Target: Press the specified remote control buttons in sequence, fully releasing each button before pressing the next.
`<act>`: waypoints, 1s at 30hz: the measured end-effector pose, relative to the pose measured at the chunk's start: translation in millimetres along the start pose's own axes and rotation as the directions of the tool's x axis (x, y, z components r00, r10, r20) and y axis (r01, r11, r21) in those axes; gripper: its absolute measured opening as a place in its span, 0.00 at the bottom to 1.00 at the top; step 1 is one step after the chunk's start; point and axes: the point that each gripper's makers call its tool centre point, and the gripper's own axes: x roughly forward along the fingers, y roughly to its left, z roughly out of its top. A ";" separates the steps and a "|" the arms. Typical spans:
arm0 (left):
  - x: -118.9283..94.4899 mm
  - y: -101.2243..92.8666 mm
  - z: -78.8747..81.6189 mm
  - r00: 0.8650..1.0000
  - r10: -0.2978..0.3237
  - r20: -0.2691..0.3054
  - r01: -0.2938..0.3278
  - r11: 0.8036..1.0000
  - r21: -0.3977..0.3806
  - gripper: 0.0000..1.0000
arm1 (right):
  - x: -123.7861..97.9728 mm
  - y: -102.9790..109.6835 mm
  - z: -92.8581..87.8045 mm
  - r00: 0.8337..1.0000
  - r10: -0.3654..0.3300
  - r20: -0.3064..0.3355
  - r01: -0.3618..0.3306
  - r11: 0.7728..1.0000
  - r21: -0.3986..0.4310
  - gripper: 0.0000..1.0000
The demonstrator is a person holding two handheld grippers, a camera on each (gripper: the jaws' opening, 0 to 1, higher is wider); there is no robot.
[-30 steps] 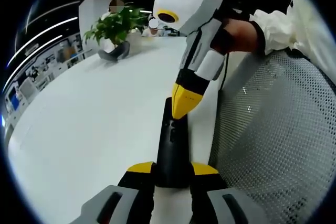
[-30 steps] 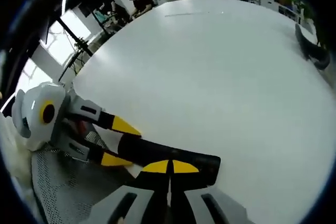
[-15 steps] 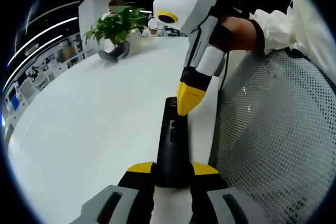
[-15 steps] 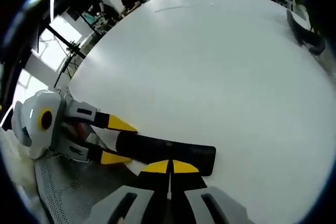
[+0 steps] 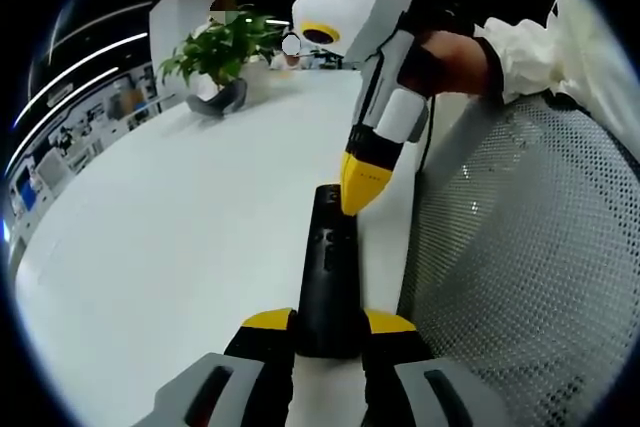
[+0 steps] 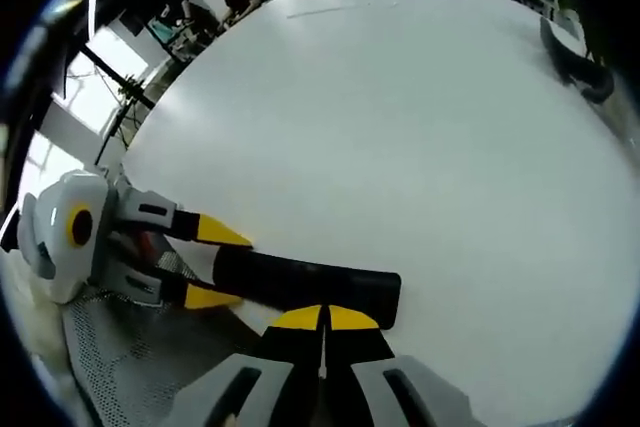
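One remote (image 5: 327,277) is lying lengthwise on the white table (image 5: 160,247) near its edge, with the left gripper (image 5: 328,325) pinching its near end, likely steadying it for pressing. Right gripper (image 5: 362,187), jaws pressed together into one point, is hovering just above the far-end buttons; contact is unclear. Plant (image 5: 222,52) is sitting well apart.

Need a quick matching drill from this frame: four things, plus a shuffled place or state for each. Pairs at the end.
Things:
1. remote
2. right tool
3. potted plant
4. mesh chair

Places or states:
A. jaws shut, tip at the remote's far end
B. far end of the white table
C. beside the table edge
D. clamped at its near end by the left tool

Pairs: 1-D, 2-A, 3-B, 4-C
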 end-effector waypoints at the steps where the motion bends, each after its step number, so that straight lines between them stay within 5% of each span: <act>1: 0.0 0.0 0.0 1.000 0.000 0.000 0.000 1.000 0.001 0.25 | 0.0 0.3 -0.1 1.000 0.000 -0.001 0.000 1.000 0.001 0.00; 19: 0.2 -0.2 0.6 1.000 -0.002 0.006 0.002 1.000 0.010 0.25 | 2.9 -1.0 0.8 1.000 -0.016 0.000 0.016 0.999 -0.033 0.00; 24: 0.2 -0.4 0.4 1.000 -0.003 0.004 0.003 1.000 0.009 0.25 | 1.1 -1.1 2.0 1.000 0.020 -0.001 -0.020 0.999 0.034 0.00; 30: 0.2 -1.0 0.3 1.000 -0.007 0.003 0.007 1.000 0.011 0.25 | -2.0 5.0 13.2 0.998 0.014 0.066 -0.012 0.999 -0.032 0.00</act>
